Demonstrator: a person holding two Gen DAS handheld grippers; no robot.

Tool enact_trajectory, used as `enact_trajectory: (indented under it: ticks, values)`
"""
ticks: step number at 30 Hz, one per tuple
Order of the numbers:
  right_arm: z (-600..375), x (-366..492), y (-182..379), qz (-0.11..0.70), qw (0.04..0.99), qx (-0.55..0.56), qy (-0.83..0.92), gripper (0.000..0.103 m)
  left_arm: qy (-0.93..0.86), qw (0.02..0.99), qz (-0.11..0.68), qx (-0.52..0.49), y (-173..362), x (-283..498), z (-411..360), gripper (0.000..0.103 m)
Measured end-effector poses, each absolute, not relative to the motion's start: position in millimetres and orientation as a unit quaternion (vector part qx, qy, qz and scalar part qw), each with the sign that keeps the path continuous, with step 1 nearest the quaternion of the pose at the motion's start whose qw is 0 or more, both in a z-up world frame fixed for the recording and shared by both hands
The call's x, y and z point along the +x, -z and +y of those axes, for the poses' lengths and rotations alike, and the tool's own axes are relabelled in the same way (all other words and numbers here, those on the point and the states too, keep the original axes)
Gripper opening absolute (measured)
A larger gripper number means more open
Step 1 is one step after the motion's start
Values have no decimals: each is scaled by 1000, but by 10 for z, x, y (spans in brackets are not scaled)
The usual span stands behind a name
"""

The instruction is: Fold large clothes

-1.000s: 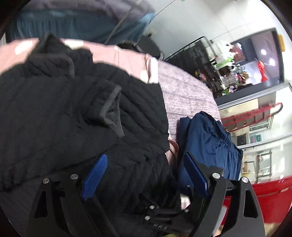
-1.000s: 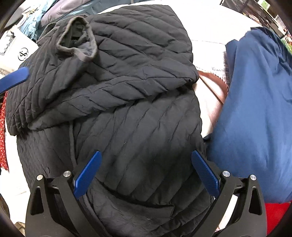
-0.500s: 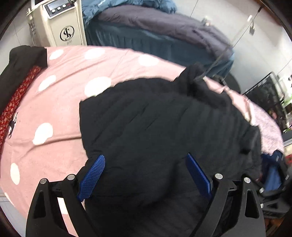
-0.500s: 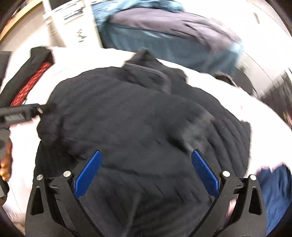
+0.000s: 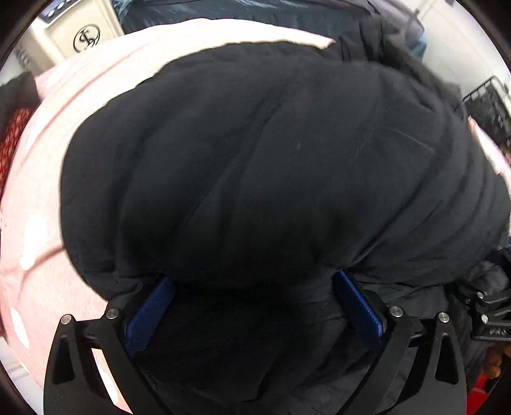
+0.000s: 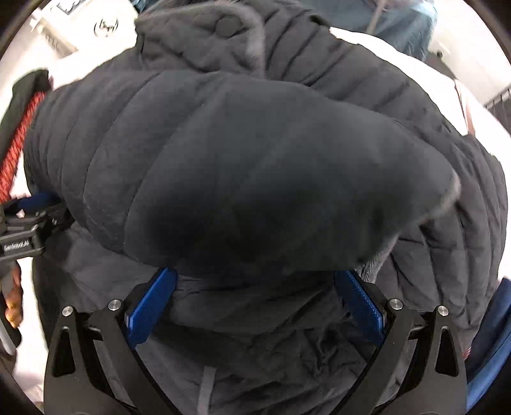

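left gripper (image 5: 252, 306) now pushed right into the jacket (image 5: 271, 159) on the pink sheet (image 5: 41, 191), fingers spread wide, pinching nothing. right gripper (image 6: 254, 306) too, wide open under a rolled bulge: the fold is bunching up.

The black quilted jacket (image 5: 271, 166) lay bunched in a thick, rounded mound, its stitched channels running across the padded fabric. One folded layer bulged over the lower layers, and a collar with a round snap (image 6: 225, 24) showed at the far side. It rested on a pink, white-dotted cover (image 5: 48, 178).
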State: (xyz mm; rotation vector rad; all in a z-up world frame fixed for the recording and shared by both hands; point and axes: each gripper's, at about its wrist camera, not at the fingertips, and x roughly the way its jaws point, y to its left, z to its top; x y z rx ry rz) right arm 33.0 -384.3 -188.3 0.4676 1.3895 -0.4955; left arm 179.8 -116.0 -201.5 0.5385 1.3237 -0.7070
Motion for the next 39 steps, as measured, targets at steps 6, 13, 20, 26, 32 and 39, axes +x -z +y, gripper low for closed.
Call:
enact_trajectory:
  ticks: [6, 13, 20, 26, 32, 39]
  values:
    - [-3971, 384, 2063, 643, 696, 207, 245, 99, 316, 696, 595, 249, 2107, 1847, -1212, 99]
    - [-4113, 405, 2162, 647, 684, 207, 267, 99, 305, 719, 574, 244, 2133, 1762, -1233, 99]
    - [-4038, 351, 2129, 641, 689, 208, 267, 99, 301, 720, 575, 245, 2053, 1720, -1093, 97]
    - [-3903, 129, 1787, 623, 692, 239, 276, 98, 318, 722, 581, 201, 1709, 1641, -826, 97]
    - [-3663, -578, 1497, 584, 724, 258, 261, 98, 342, 737, 549, 196, 1429, 1354, -219, 97]
    - [-3428, -1491, 1628, 600, 693, 288, 276, 98, 339, 719, 576, 190, 1417, 1116, 479, 97]
